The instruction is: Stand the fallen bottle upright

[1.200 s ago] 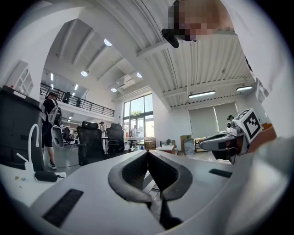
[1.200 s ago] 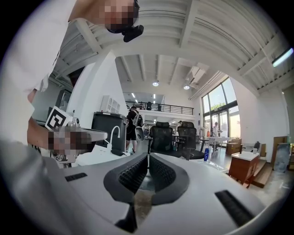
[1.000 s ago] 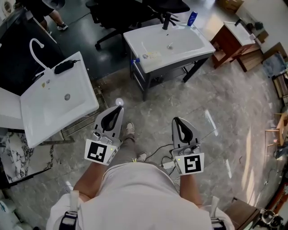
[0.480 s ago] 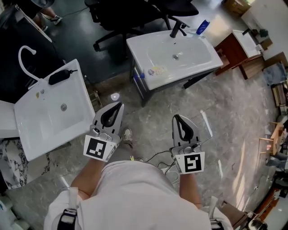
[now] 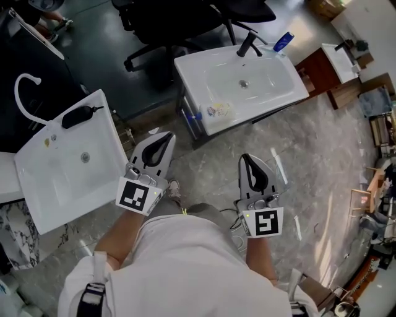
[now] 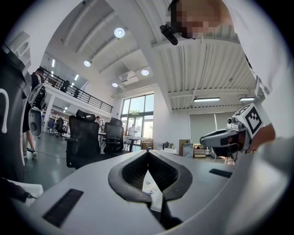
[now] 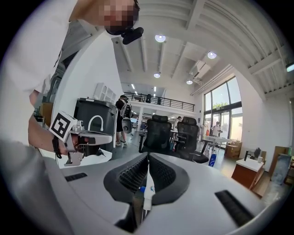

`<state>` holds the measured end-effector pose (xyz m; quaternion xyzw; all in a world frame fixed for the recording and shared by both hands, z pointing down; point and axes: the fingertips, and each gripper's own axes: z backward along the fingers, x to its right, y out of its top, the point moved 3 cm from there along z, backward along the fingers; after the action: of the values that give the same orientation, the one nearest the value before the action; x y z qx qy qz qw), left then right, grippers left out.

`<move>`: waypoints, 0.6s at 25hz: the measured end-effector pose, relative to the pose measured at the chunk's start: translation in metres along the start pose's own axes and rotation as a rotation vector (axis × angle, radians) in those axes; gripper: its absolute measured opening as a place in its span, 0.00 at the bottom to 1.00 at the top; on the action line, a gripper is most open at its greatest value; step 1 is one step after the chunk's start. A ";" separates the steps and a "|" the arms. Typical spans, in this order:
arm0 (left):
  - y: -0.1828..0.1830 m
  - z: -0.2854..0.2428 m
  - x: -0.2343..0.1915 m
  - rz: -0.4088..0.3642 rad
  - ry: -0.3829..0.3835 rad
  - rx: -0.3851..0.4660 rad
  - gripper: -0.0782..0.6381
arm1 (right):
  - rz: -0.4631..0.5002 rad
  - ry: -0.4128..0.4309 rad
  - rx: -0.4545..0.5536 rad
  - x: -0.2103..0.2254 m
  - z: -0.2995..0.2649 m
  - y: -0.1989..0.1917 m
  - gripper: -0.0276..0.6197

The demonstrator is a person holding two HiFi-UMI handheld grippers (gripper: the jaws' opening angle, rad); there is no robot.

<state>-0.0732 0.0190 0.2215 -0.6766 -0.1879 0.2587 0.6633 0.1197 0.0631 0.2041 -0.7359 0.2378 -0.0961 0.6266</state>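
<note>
A blue bottle (image 5: 283,41) sits at the far right corner of the white sink (image 5: 272,93), beside the black faucet (image 5: 249,44). In the right gripper view the blue bottle (image 7: 212,158) looks upright; the head view does not settle it. A small blue thing (image 5: 195,116) shows at the sink's near left corner, too small to name. My left gripper (image 5: 166,136) and right gripper (image 5: 247,160) are held level over the floor, short of the sink. Both are shut with nothing in them, as the left gripper (image 6: 148,151) and right gripper (image 7: 148,157) show in their own views.
A second white sink (image 5: 37,186) with a white faucet (image 5: 25,93) stands close on the left. Black office chairs (image 5: 185,18) stand behind the centre sink. A wooden cabinet (image 5: 322,62) is at the right, and a cable (image 5: 232,224) lies on the marble floor.
The person has walked toward the centre sink, which now lies lower and nearer in the head view. Both grippers travelled along and stayed shut.
</note>
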 end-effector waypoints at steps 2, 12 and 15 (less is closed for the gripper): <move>-0.003 -0.005 -0.003 0.003 0.006 -0.006 0.13 | -0.002 0.003 -0.009 0.005 -0.006 -0.003 0.10; -0.001 -0.028 0.000 -0.016 0.115 -0.010 0.13 | -0.005 0.095 0.026 0.042 -0.037 -0.009 0.10; 0.005 -0.033 0.001 -0.033 0.145 -0.006 0.13 | 0.007 0.125 0.040 0.052 -0.046 -0.007 0.10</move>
<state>-0.0529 -0.0071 0.2156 -0.6925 -0.1514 0.1975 0.6772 0.1462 -0.0013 0.2113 -0.7149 0.2772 -0.1444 0.6255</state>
